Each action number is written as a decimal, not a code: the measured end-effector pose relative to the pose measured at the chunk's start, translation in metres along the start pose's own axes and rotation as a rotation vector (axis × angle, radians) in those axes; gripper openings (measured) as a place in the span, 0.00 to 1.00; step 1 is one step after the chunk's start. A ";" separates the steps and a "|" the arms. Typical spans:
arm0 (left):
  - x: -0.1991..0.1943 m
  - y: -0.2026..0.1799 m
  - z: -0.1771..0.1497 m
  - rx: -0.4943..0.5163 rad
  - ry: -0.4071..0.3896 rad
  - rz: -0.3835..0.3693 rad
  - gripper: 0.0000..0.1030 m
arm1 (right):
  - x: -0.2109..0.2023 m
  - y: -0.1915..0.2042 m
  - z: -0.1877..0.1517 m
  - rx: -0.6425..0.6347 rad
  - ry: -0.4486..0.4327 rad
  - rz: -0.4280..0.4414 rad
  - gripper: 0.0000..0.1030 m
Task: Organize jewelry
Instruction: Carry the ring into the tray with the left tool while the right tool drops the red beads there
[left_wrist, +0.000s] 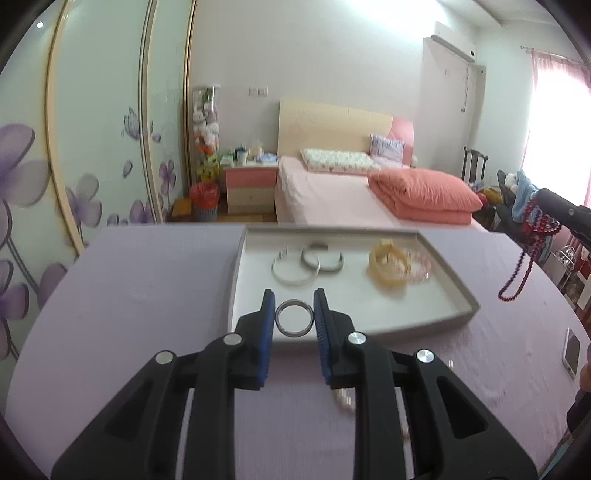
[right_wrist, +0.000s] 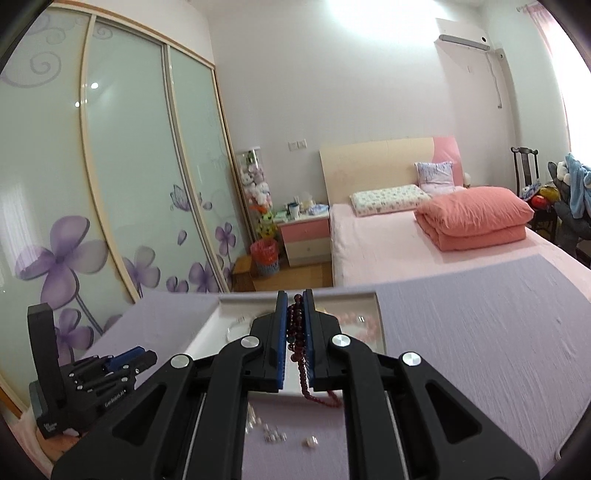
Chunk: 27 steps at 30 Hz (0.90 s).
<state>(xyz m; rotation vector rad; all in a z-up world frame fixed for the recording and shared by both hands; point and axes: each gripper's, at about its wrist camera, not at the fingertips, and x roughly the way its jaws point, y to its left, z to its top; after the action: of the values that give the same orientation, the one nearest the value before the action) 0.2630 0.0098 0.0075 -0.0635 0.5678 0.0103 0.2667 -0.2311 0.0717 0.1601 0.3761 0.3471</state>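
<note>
The big table (left_wrist: 147, 295) has a purple cloth on it. A flat grey tray (left_wrist: 458, 291) with a low rim sits on the table.

The left gripper (left_wrist: 294, 317) reaches forward, low over the near edge of the tray. Its two blue fingers (left_wrist: 266, 325) are a little way apart, and a small silver ring (left_wrist: 294, 318) sits between them. The ring seems to touch both fingers, but I cannot tell how tightly it is held.

The right gripper (right_wrist: 295, 325) is held up higher, above the near side of the tray (right_wrist: 207, 328). Its fingers (right_wrist: 281, 332) are closed on a dark red bead necklace (right_wrist: 297, 332). The beads hang down in loops below the fingers. In the left camera view the necklace (left_wrist: 532, 236) dangles in the air to the right of the tray.

In the tray I count two silver bangles (left_wrist: 295, 267), touching each other, one yellow bangle (left_wrist: 388, 266), and a pink bead bracelet (left_wrist: 419, 264) just beside it. The pink one is blurry.

Some small pale beads (right_wrist: 273, 432) lie on the cloth near the right gripper. They are too blurry to count. A phone (left_wrist: 571, 352) lies at the right edge of the table, partly cut off.
</note>
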 end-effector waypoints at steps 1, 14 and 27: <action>0.003 -0.001 0.007 0.001 -0.014 0.001 0.21 | 0.006 0.002 0.003 -0.003 -0.008 0.003 0.09; 0.079 -0.008 0.064 -0.012 -0.086 0.000 0.21 | 0.089 0.002 0.013 0.016 -0.030 0.007 0.09; 0.146 -0.007 0.059 -0.008 -0.022 -0.026 0.21 | 0.139 -0.009 -0.012 0.051 0.069 -0.006 0.10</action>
<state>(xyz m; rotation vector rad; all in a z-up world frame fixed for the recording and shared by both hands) 0.4183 0.0050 -0.0209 -0.0782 0.5454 -0.0117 0.3861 -0.1887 0.0121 0.1970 0.4532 0.3380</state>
